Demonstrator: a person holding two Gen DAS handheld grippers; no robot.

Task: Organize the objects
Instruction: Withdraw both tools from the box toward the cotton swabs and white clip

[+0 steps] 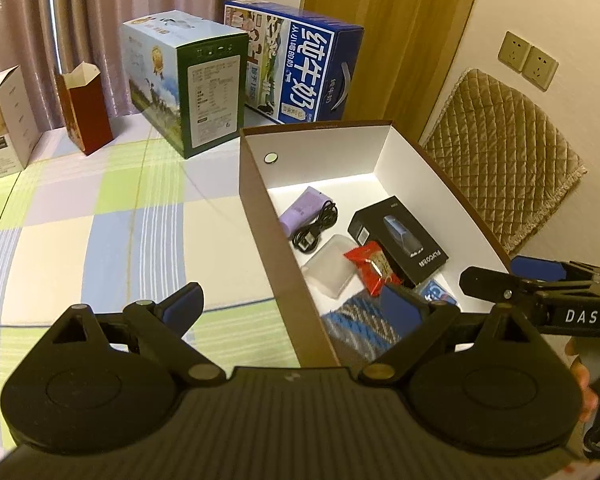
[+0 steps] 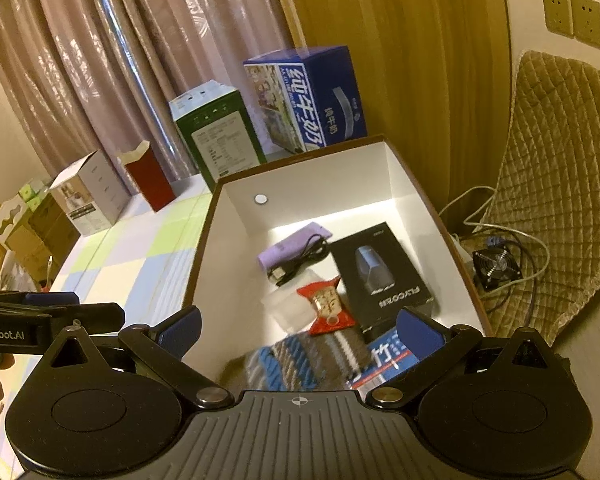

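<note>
Both the left gripper [image 1: 292,304] and the right gripper [image 2: 298,330] stand spread and empty, the small items already lying in the open box [image 2: 404,176] just ahead, so sorting seems largely done, though the nearest contents blur.

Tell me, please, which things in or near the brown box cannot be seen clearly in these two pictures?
- Blue printed item in the box: right wrist view, blurred, partly behind the right gripper; print unreadable.
- Striped knitted item: left wrist view, near end behind the left gripper.
- Clear plastic case: both views, partly under the red snack packet; contents unclear.
</note>
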